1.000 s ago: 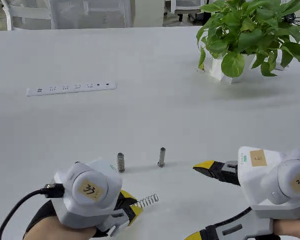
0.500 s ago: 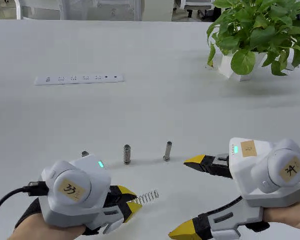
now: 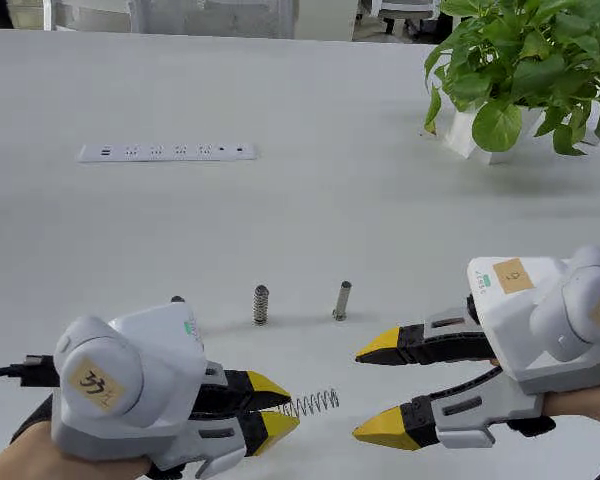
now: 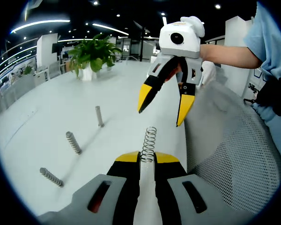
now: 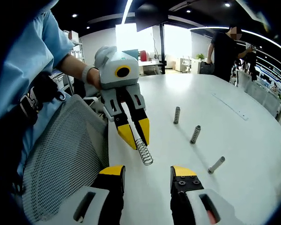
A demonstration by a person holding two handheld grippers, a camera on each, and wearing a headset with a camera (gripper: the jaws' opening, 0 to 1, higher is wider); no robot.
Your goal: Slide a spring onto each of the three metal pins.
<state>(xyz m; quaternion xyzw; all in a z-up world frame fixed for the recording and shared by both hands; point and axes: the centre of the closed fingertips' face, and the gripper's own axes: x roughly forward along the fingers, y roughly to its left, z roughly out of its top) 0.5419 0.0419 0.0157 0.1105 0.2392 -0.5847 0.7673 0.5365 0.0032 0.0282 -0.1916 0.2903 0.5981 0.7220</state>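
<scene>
Our left gripper [image 3: 285, 407] is clamped on one end of a loose spring [image 3: 315, 403], and the coil juts out past its yellow tips toward our right gripper [image 3: 357, 394]. That one faces it tip to tip, jaws spread wide with nothing between them; the spring's free end stops just short of the gap.

Ahead of the two grippers, roughly between them, the bare pin [image 3: 342, 300] stands upright on the white table [image 3: 380, 200] with open tabletop all round it. Ahead of the left gripper, near the bare pin, stands a pin wearing a spring [image 3: 261, 304]. In the left gripper view a second sprung pin [image 4: 51, 177] sits farther off to the left of our jaws.

Both grippers hang close to the table's near edge. In the left gripper view a mesh chair back [image 4: 234, 140] lies just right of that edge. Beyond the pins the surface runs bare to a power strip [image 3: 167, 152] and a potted plant [image 3: 525, 60], both well apart from the work.
</scene>
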